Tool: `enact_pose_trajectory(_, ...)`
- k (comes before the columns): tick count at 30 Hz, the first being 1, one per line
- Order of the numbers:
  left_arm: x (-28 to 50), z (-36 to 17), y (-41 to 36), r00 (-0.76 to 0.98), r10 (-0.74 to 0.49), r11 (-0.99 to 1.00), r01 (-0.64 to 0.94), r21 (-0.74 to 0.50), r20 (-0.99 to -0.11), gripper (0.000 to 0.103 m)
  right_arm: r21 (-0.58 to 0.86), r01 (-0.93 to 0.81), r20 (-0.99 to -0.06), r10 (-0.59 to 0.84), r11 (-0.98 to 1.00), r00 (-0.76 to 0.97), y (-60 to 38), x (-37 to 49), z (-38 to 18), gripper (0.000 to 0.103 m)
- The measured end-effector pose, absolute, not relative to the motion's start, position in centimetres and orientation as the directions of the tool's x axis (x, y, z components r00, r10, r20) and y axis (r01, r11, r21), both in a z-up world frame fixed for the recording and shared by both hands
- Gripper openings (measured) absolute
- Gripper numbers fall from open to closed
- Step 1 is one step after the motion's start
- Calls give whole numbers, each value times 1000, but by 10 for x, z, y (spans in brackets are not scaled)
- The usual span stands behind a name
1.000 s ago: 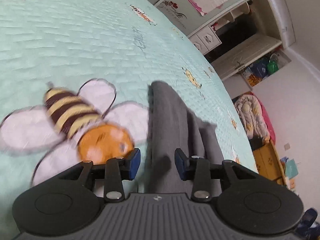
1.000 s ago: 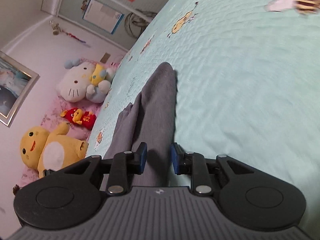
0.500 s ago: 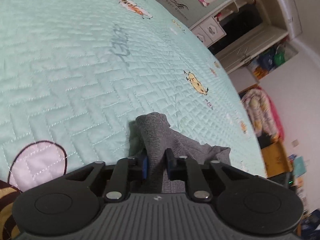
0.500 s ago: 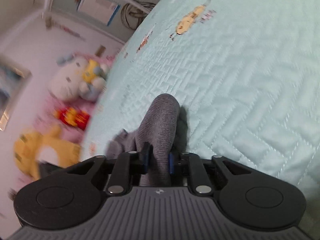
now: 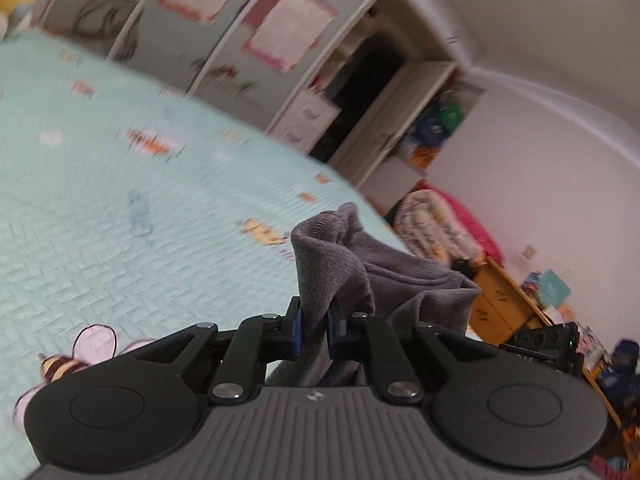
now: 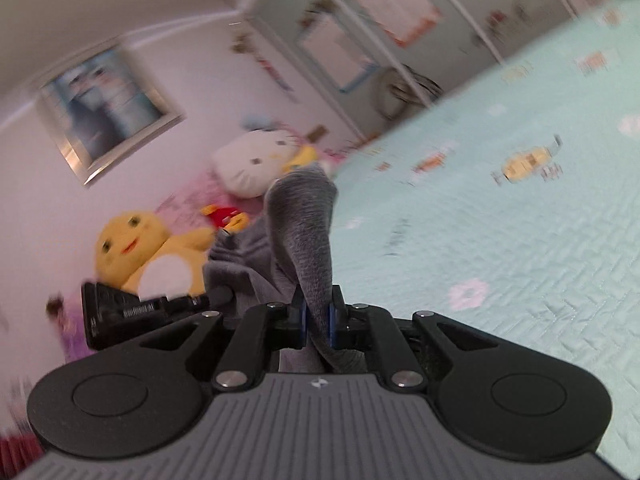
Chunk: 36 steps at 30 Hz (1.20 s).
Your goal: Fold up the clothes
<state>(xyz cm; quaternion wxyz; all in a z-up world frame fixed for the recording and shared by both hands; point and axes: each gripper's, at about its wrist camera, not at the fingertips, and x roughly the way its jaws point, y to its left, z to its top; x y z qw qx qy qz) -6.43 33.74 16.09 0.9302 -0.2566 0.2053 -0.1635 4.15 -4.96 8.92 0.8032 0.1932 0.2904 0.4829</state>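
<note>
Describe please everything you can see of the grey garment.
The grey garment is soft knit fabric with a fine ribbed texture, plain, without print. It is bunched and lifted above the mint quilted bedspread. The left tool pinches one fold and the right tool another, each fold standing above the closed fingers. What kind of garment it is cannot be told.

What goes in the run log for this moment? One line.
left gripper: shut on grey garment | right gripper: shut on grey garment | garment above bed

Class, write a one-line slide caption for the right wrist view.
Right gripper shut on a fold of grey garment, raised above the mint quilted bedspread, plush toys behind.
</note>
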Motion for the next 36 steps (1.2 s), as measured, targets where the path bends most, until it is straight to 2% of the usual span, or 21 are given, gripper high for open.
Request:
enact_pose_trajectory(5, -172, 148, 310, 843, -452, 837, 288, -465, -291, 14, 389, -776, -363, 857, 496, 366, -76, -68, 86, 11)
enact_pose_trajectory(10, -242, 71, 300, 755, -467, 841, 219, -495, -460, 28, 175, -852, -439, 813, 494, 382, -102, -175, 82, 24)
enact_pose_trajectory(11, -252, 61, 302, 742, -464, 836, 187, -516, -484, 28, 199, -839, -463, 803, 506, 375, -107, -183, 77, 31)
enact_pose_trajectory(14, -282, 31, 310, 696, -458, 817, 85, -570, -553, 28, 266, -796, -531, 772, 544, 350, -124, -204, 62, 33)
enact_pose_trajectory(17, -309, 8, 318, 663, -454, 787, -16, -617, -595, 34, 331, -741, -592, 740, 584, 319, -141, -225, 47, 42)
enact_pose_trajectory(20, -312, 10, 326, 714, -444, 709, -89, -699, -541, 42, 538, -573, -514, 779, 618, 358, -165, -217, 44, 48)
enact_pose_trajectory(22, -307, 10, 330, 754, -435, 637, -129, -760, -493, 52, 695, -432, -447, 816, 575, 367, -171, -205, 37, 49)
enact_pose_trajectory(25, -286, 10, 326, 783, -453, 519, -158, -840, -427, 53, 859, -212, -374, 854, 465, 362, -169, -195, 23, 49)
enact_pose_trajectory(28, -268, 18, 311, 761, -493, 487, -160, -859, -422, 55, 920, -102, -328, 885, 379, 329, -166, -201, 14, 50)
enact_pose_trajectory(31, -263, 23, 300, 736, -490, 509, -192, -839, -466, 55, 941, -56, -303, 902, 335, 307, -167, -205, 11, 50)
enact_pose_trajectory(36, -259, 14, 302, 723, -483, 443, -285, -850, -495, 56, 949, -6, -299, 905, 315, 304, -161, -204, 6, 50)
